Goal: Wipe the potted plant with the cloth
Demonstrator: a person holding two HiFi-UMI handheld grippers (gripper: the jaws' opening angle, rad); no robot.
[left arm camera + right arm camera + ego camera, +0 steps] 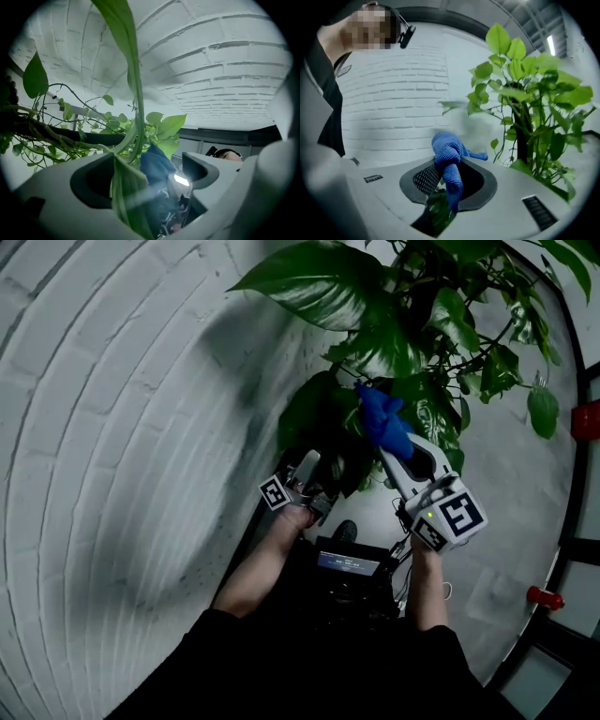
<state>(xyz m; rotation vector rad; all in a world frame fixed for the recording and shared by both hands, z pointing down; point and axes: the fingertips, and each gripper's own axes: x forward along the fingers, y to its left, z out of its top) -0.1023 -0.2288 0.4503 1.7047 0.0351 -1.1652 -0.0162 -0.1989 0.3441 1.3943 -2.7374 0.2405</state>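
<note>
Industrial-looking indoor room: white-painted brick wall (pixel 112 427), exposed ceiling (pixel 520 11) with strip light (pixel 551 44).

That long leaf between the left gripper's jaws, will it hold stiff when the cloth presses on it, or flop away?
Probably floppy: the leaf is long, thin and curves as it runs between the left gripper's jaws. It will likely bend away from the cloth in the right gripper unless backed. Its thin blade looks easy to tear.

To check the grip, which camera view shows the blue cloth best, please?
The right gripper view: the cloth sits close and sharp, pinched in the right gripper. The head view shows it small among leaves; the left gripper view only a dim blue patch.
</note>
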